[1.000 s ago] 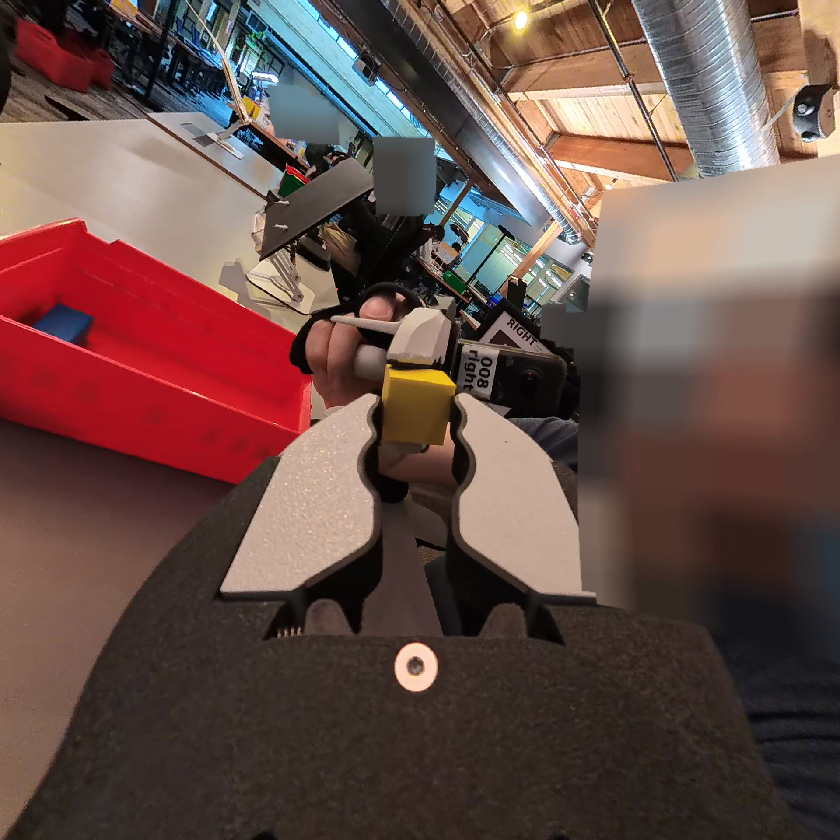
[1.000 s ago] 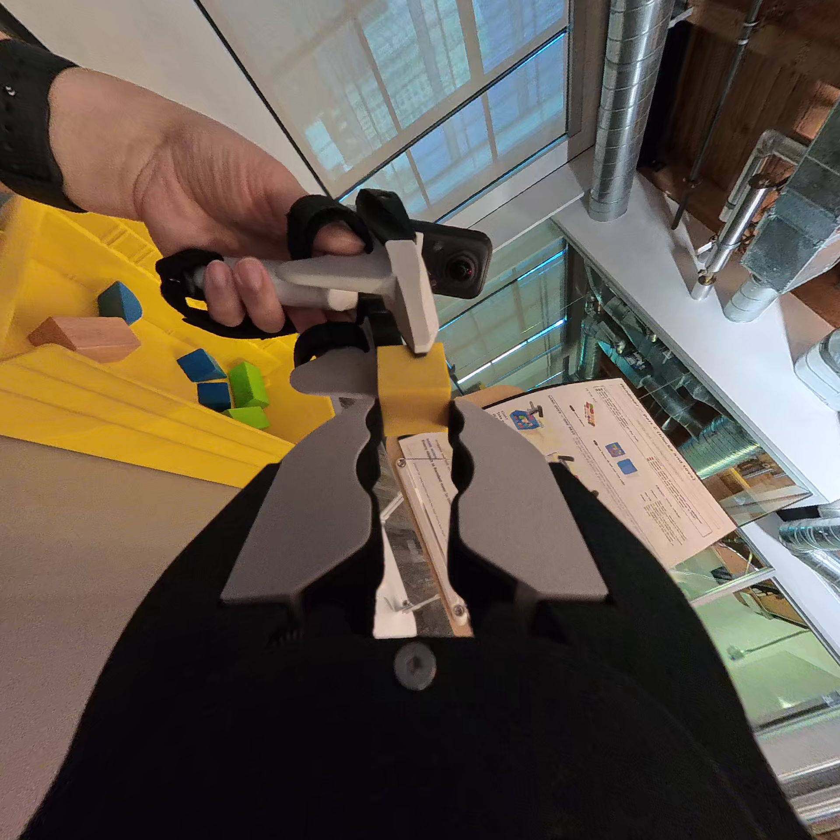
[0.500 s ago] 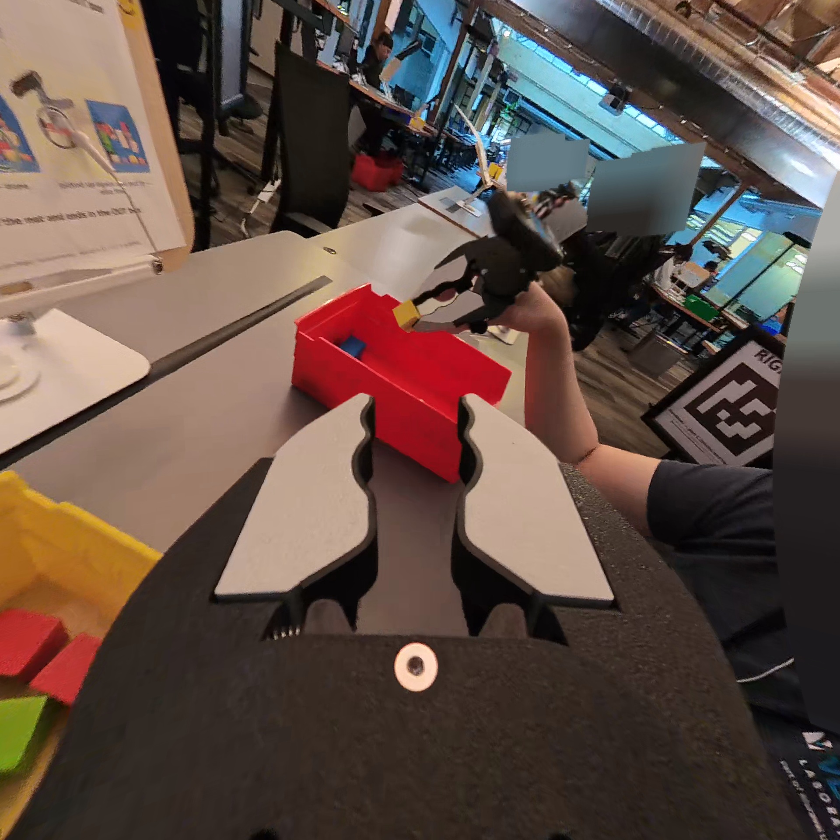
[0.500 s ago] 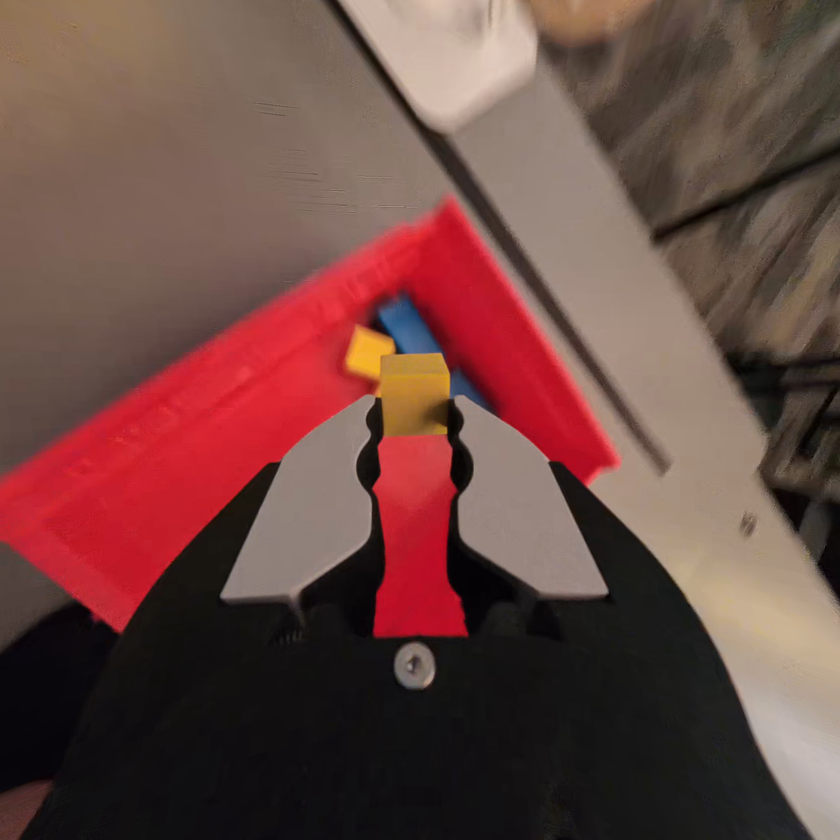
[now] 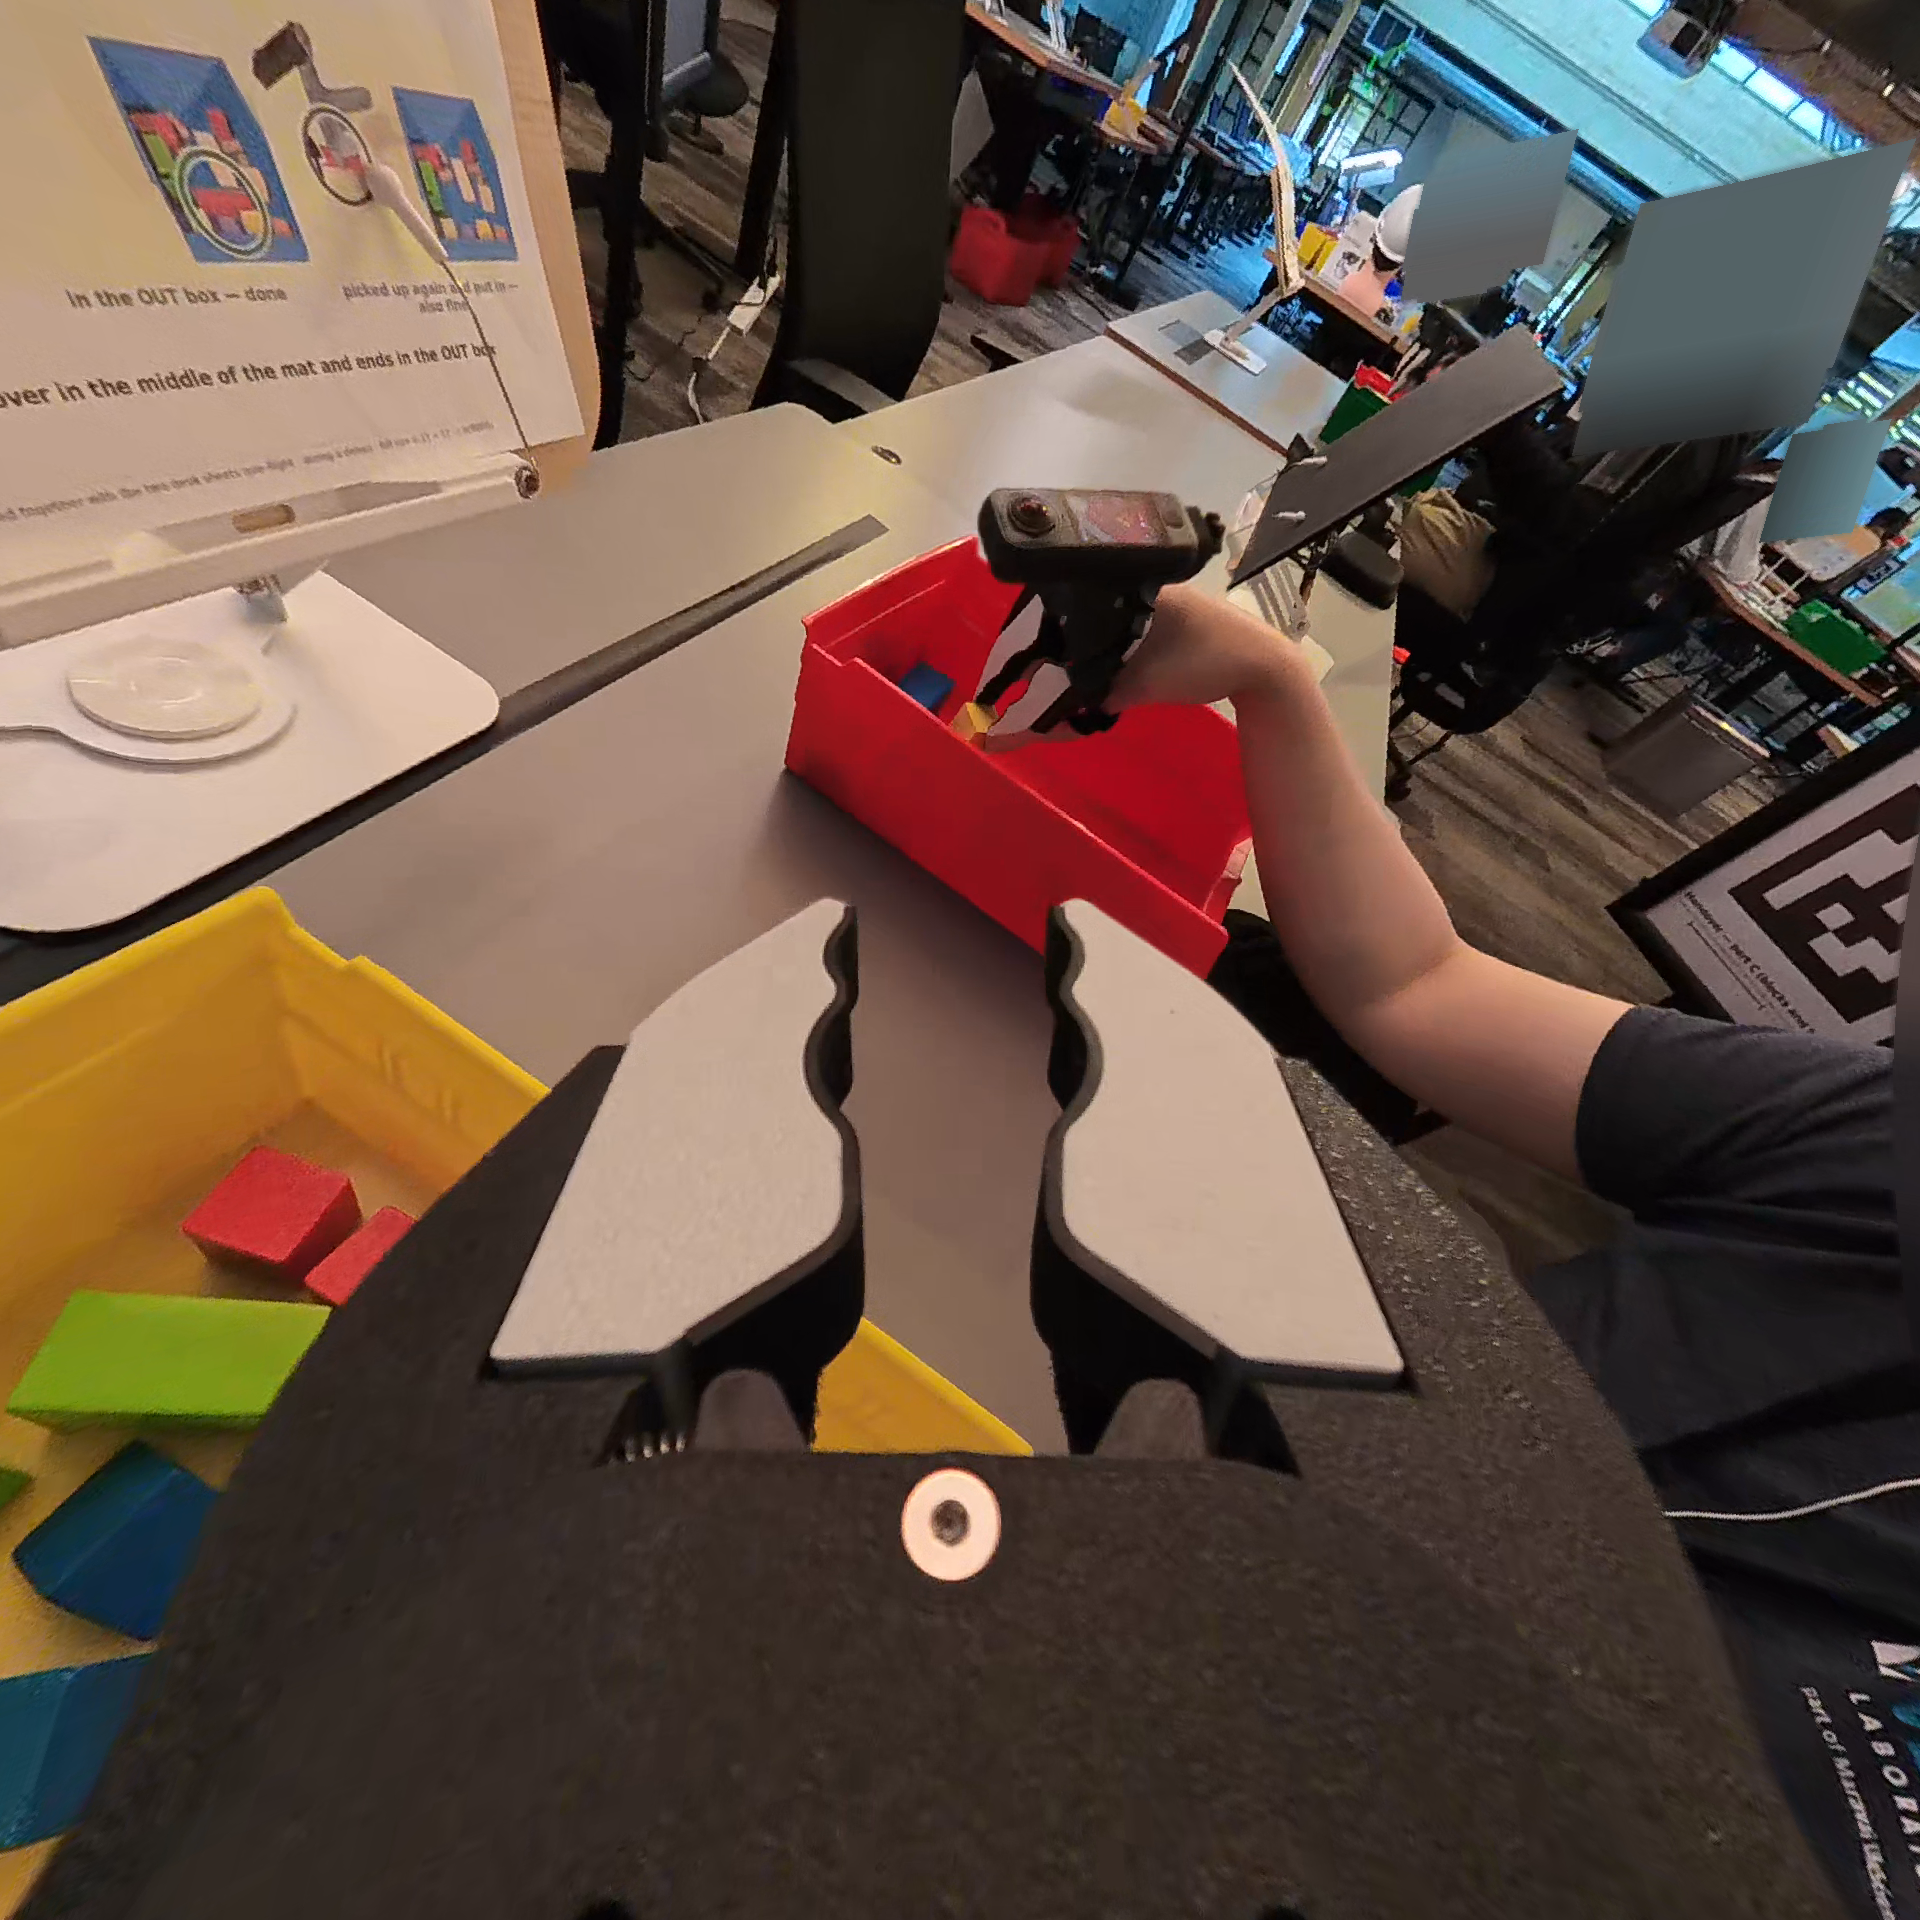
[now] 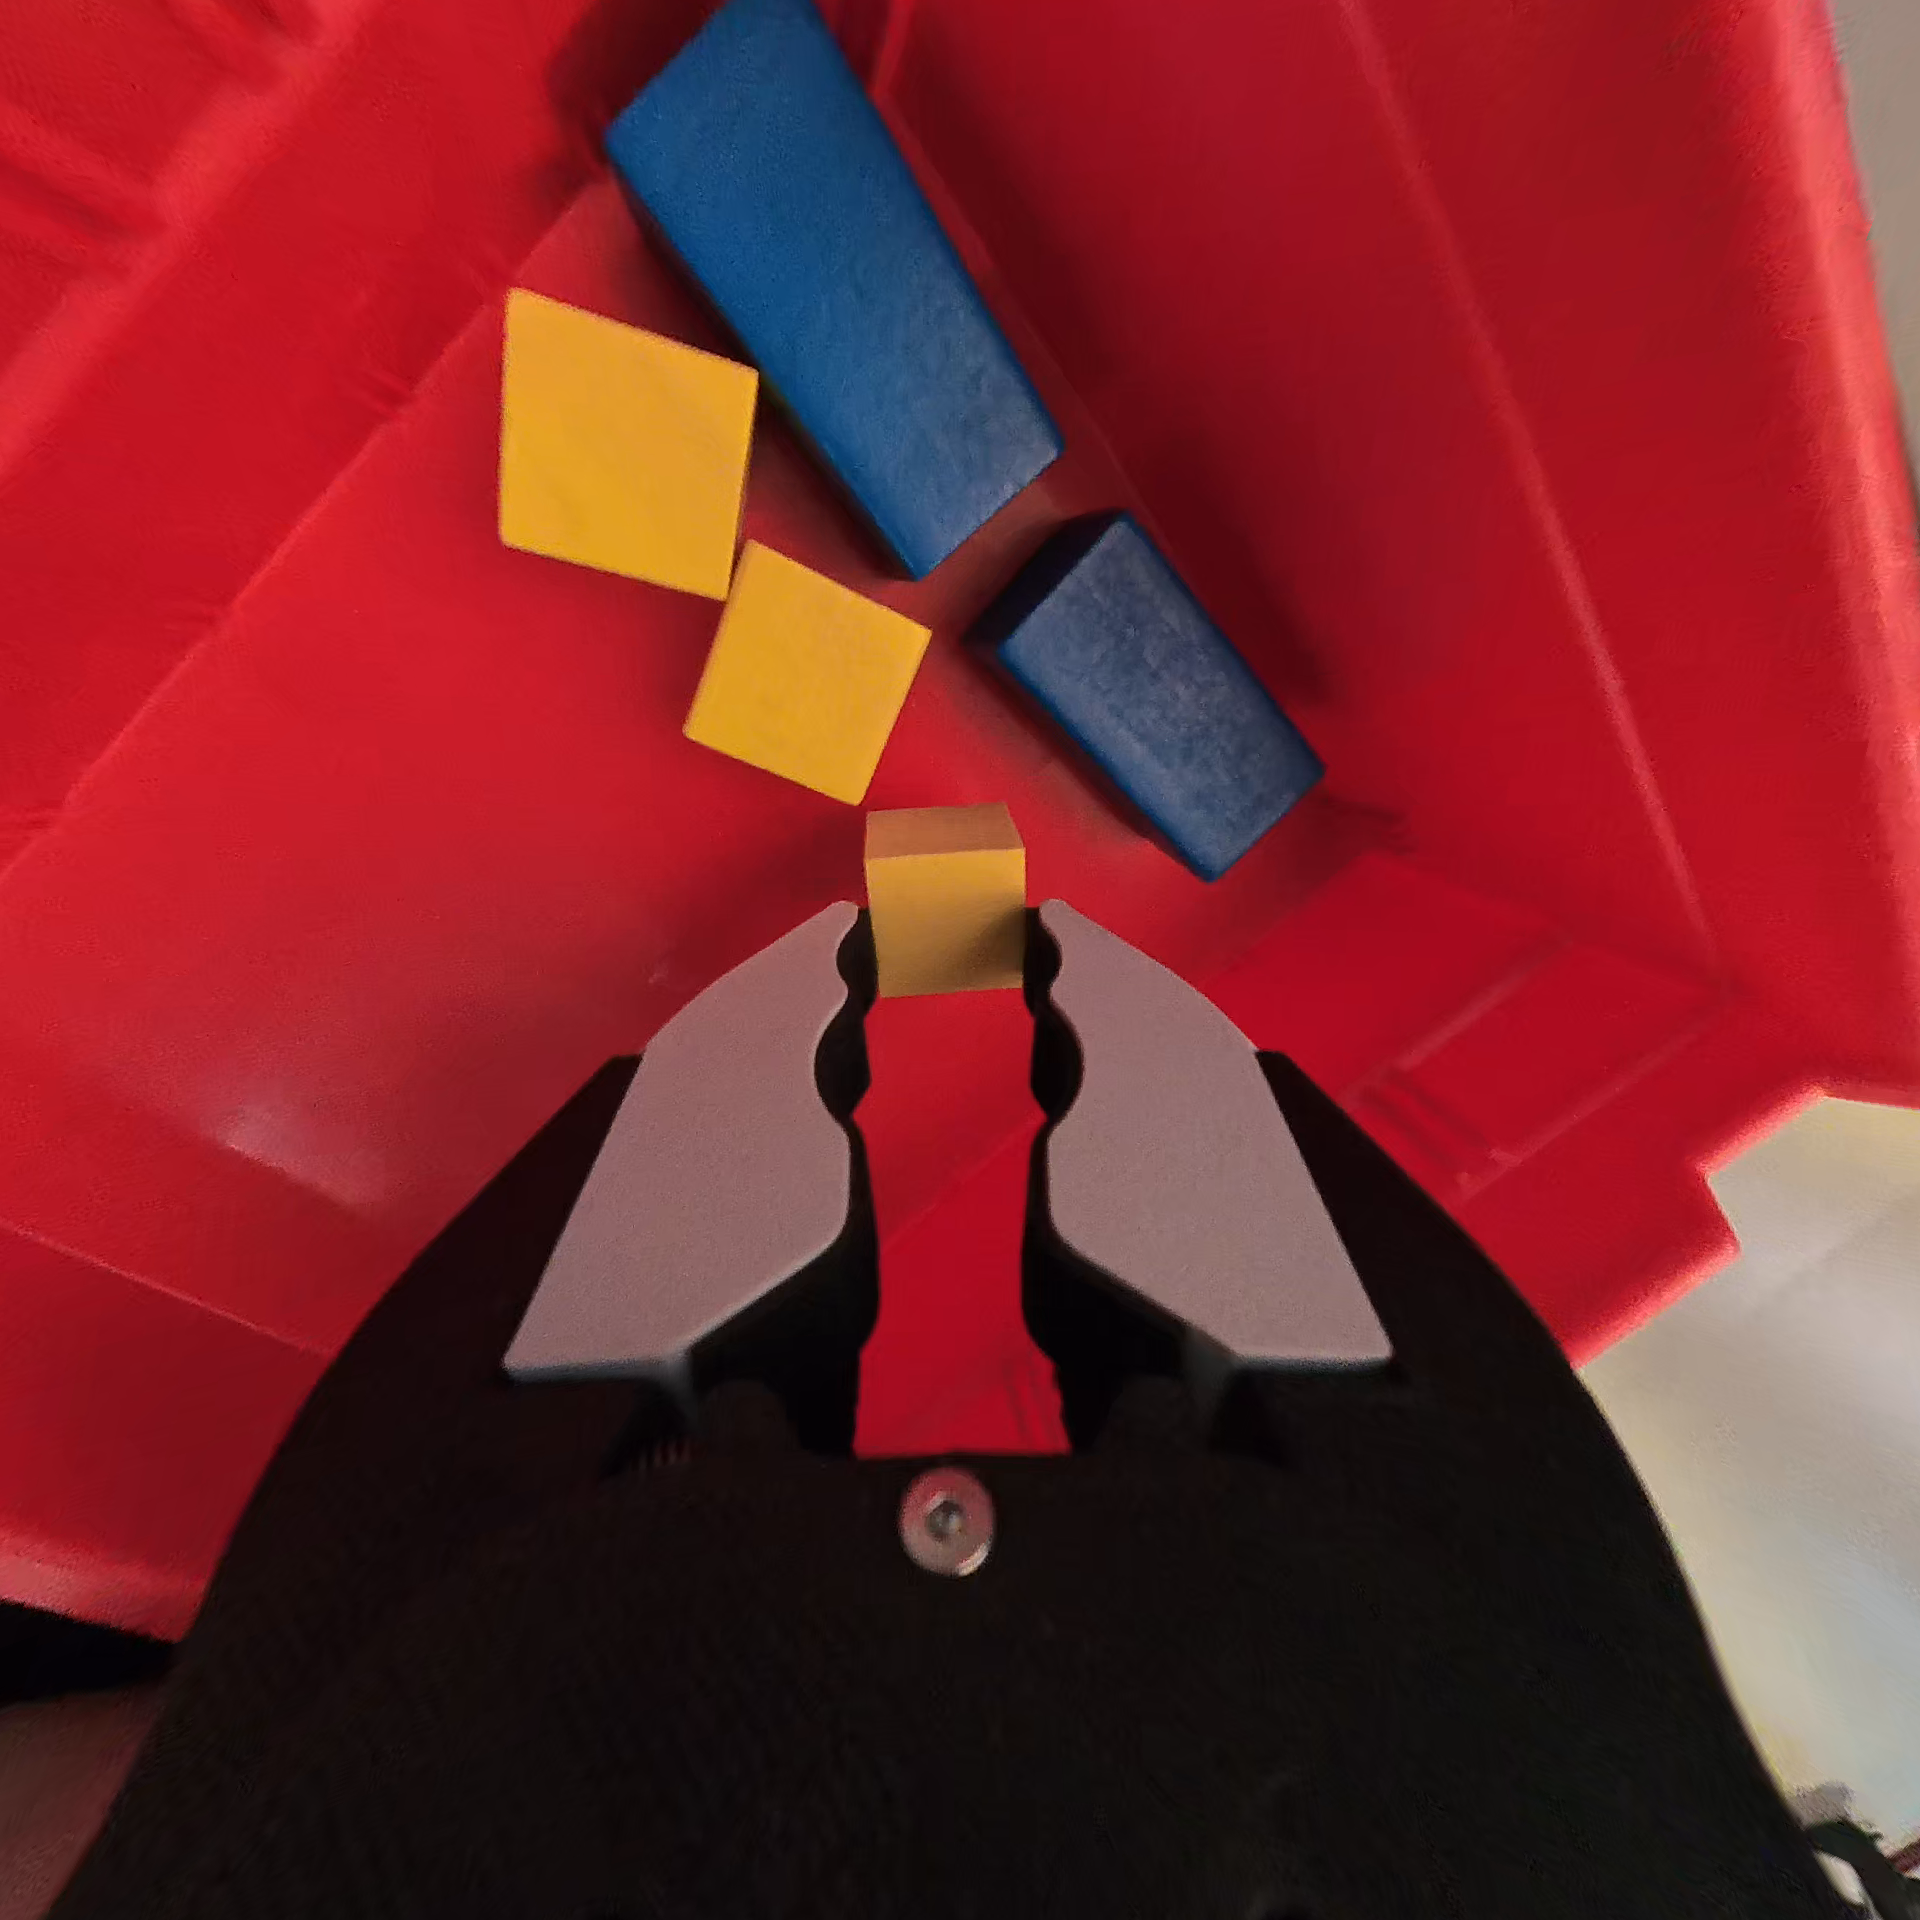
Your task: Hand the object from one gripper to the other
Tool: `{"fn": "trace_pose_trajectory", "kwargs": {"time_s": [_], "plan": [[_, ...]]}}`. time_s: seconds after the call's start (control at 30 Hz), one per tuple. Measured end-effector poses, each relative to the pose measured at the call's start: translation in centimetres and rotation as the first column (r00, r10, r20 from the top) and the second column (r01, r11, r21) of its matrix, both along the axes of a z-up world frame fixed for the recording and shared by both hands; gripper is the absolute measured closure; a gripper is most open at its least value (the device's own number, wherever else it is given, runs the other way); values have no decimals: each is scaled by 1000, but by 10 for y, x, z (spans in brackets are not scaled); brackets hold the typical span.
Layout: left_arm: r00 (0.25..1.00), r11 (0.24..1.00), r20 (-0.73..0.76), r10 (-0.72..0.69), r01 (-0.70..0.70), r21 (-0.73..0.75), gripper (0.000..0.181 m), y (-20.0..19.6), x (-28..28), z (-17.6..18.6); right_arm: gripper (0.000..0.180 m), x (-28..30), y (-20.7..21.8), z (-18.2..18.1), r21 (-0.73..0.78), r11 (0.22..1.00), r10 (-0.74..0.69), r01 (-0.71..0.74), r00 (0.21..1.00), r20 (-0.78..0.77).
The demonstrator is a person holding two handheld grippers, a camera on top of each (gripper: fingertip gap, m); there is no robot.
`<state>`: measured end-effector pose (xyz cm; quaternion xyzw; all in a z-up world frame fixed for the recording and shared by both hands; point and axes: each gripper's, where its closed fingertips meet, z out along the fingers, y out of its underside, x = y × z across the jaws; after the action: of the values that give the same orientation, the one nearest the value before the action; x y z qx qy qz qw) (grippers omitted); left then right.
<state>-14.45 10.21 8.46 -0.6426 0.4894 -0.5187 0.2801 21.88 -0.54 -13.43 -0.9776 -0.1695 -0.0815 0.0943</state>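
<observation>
- One yellow cube (image 6: 945, 902) is gripped by the right hand-held gripper (image 6: 948, 914) inside the red bin (image 6: 312, 935).
- Two yellow blocks (image 6: 805, 670) and two blue blocks (image 6: 831, 281) are counted there.
- The left hand-held gripper (image 5: 951, 935) is held open, empty.

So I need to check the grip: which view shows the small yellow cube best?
The right wrist view: the yellow cube sits close and unobstructed, pinched at the right gripper tips above the red bin. The left wrist view shows only a distant yellow speck.

Four blocks (image 6: 831, 686) lie in the bin (image 6: 1558, 520).
</observation>
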Motion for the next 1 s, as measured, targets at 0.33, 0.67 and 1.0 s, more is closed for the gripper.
{"fn": "trace_pose_trajectory", "kwargs": {"time_s": [0.33, 0.67, 1.0], "plan": [[996, 999, -84, -9, 12, 31, 147, -4, 5, -15, 151, -1, 8, -17, -9, 997, -73, 73, 994, -82], [947, 996, -315, -66, 84, 42, 149, -9, -20, -51, 144, -1, 7, -3, 28, 997, -70, 74, 993, -99], [561, 992, -825, 71, 47, 118, 132, 23, -72, -158, 144, -6, 4, 26, 100, 993, -51, 60, 995, -86]]}}
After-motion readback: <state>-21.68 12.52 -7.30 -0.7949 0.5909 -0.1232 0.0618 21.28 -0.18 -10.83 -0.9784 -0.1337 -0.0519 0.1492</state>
